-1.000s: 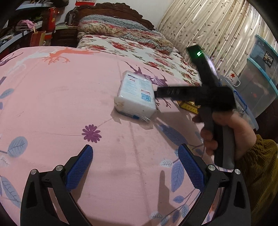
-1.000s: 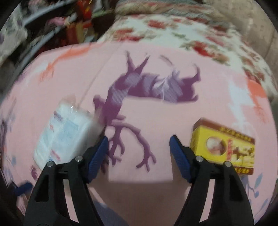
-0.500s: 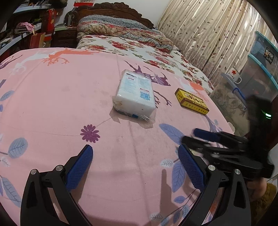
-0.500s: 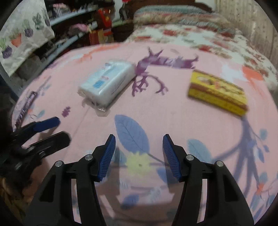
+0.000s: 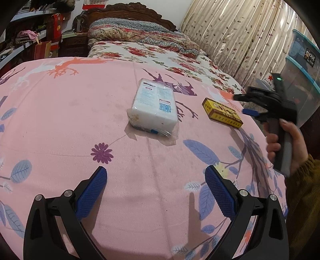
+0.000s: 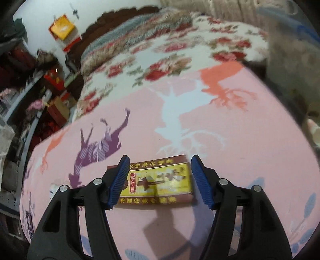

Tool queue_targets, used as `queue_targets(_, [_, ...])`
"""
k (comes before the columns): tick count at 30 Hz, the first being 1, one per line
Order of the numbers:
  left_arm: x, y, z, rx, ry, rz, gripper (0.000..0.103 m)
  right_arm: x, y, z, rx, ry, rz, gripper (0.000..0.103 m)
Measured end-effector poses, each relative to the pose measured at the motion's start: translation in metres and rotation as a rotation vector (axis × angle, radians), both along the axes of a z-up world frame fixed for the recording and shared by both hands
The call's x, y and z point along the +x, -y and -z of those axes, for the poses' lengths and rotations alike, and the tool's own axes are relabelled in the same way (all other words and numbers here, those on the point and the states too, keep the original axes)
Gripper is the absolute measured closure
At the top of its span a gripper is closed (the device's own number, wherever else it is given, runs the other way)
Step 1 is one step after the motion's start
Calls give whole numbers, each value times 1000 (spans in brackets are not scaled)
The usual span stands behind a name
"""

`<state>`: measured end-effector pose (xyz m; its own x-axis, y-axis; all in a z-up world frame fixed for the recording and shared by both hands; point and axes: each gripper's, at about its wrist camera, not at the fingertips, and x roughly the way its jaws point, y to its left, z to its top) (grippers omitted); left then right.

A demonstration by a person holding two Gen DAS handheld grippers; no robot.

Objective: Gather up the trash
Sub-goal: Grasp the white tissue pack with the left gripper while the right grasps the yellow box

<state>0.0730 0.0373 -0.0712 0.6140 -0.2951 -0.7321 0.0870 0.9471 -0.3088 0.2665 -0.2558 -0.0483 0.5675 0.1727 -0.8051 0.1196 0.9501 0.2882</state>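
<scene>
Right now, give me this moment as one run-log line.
phase: approach | right hand-held gripper: open, lined up on yellow box | left hand-held gripper: open, empty | white pack: untouched on pink cover

Left wrist view sits low and back, looking forward between the wide-spread fingers of the left hand-held gripper (image 5: pixel 156 192) across the pink sheet (image 5: pixel 70 120) toward the headboard (image 5: pixel 128 10) and curtains (image 5: pixel 236 40). It takes in the white packet (image 5: pixel 155 109), the yellow box (image 5: pixel 222 115) and, at the right edge, the right hand-held gripper (image 5: pixel 243 104) seen side-on. Right wrist view is much closer and blurred, tilted down over that yellow box (image 6: pixel 160 182), which shows between its fingers (image 6: pixel 199 176). Both views share the box, the pink sheet (image 6: pixel 240 140) and the floral bedding (image 6: pixel 160 54) beyond.
</scene>
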Motion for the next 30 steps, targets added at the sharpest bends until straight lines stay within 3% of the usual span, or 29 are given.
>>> queue_targets(7, [0,1,-1,0,-1,1,9,-5,-74,12,-273,-22,-270,34])
queue_targets(13, [0,2,-1,-1,-1,2,9,-48,-97,12,-336,-11,-397,34])
queue_targets(17, [1,3,-1,2,-2,4,9,-71,-101,25,-255,-87,-471,37])
queue_targets(19, [1,4,-1,5,-3,8,9,-87,-102,22,-260,-53,-485,38])
queue_targets(24, [3,4,-3,8,-12,43,9,-111,-62,-15,-89,86,-362,38])
queue_targets(30, [23,5,-40,11,35,74,9,-110,0,-30,-66,147,-145,37])
